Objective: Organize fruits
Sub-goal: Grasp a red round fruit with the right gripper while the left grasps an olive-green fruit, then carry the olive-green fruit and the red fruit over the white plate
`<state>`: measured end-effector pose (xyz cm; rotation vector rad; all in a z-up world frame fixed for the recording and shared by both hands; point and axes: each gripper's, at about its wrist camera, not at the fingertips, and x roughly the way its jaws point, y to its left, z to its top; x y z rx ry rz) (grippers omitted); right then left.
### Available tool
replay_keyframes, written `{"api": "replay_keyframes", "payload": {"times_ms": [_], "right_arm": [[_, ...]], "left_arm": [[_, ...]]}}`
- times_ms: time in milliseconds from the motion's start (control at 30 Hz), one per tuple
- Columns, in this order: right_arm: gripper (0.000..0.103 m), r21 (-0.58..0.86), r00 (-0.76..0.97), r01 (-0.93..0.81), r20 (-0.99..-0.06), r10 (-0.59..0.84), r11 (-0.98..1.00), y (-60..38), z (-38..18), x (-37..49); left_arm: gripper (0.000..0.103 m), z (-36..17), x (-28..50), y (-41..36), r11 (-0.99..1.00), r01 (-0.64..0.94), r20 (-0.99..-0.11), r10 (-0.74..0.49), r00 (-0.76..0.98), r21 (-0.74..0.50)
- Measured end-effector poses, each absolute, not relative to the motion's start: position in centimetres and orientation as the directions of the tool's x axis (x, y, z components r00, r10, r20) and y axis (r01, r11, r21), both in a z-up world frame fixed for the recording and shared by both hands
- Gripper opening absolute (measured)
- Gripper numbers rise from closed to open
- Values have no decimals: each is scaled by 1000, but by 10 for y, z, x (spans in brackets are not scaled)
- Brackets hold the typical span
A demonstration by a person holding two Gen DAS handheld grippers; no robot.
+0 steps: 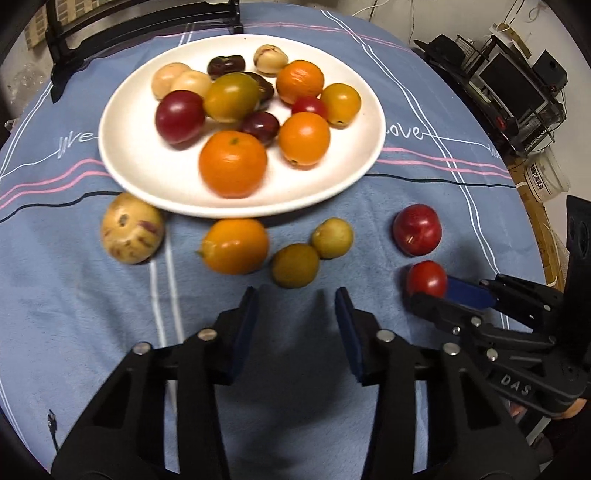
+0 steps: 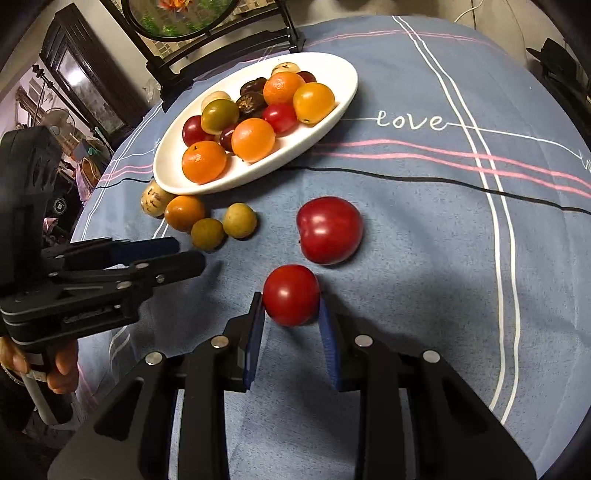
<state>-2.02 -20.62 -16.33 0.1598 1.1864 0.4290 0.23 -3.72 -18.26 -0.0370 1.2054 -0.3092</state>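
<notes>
A white plate (image 1: 125, 162) holds several fruits: oranges, plums, tomatoes. On the cloth before it lie a spotted yellow fruit (image 1: 132, 233), an orange (image 1: 235, 245), two green-brown fruits (image 1: 295, 265) (image 1: 331, 237) and a red plum (image 1: 417, 229). My left gripper (image 1: 295, 299) is open and empty, just short of the nearer green-brown fruit. My right gripper (image 2: 291, 306) has its blue pads against both sides of a small red tomato (image 2: 291, 294) on the cloth. It also shows in the left wrist view (image 1: 428, 286). The red plum (image 2: 328, 229) lies just beyond.
A blue striped tablecloth (image 2: 424, 221) covers the round table. A dark chair back (image 1: 147, 22) stands behind the plate. Shelves with electronics (image 1: 517, 81) stand off the table's right edge. The left gripper (image 2: 184, 251) shows in the right wrist view, left of the tomato.
</notes>
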Motion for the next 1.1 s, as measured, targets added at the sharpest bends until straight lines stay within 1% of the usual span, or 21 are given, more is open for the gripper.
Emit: {"api": "replay_keyframes", "payload": {"times_ms": [33, 67, 133, 167, 400, 700, 733, 900, 1100], "right_arm": [[29, 345, 304, -241, -861, 408, 907, -207, -163, -20], [29, 348, 303, -242, -860, 411, 906, -206, -163, -19], [29, 348, 302, -248, -859, 413, 904, -205, -163, -19], [29, 350, 299, -252, -858, 417, 902, -205, -162, -19], [29, 350, 303, -278, -852, 427, 895, -204, -157, -22], [29, 348, 330, -299, -836, 439, 888, -199, -141, -29], [29, 350, 338, -303, -831, 443, 887, -198, -137, -29], [30, 351, 386, -330, -797, 464, 876, -193, -110, -24], [30, 343, 466, -385, -729, 501, 857, -186, -59, -4]], "left_arm": [[40, -184, 5, -41, 958, 219, -913, -252, 320, -187], [36, -186, 8, -44, 959, 218, -913, -247, 325, -181], [34, -190, 16, -47, 963, 211, -914, -232, 332, -167], [29, -192, 19, -48, 963, 211, -916, -229, 329, -165], [29, -184, 5, -45, 951, 258, -905, -253, 342, -169], [29, -157, -16, -21, 967, 225, -894, -206, 399, -122], [29, -151, -16, -21, 969, 225, -889, -191, 416, -103], [29, -121, -9, -10, 971, 219, -860, -188, 474, -92], [29, -85, 18, -1, 979, 193, -826, -158, 541, -61]]}}
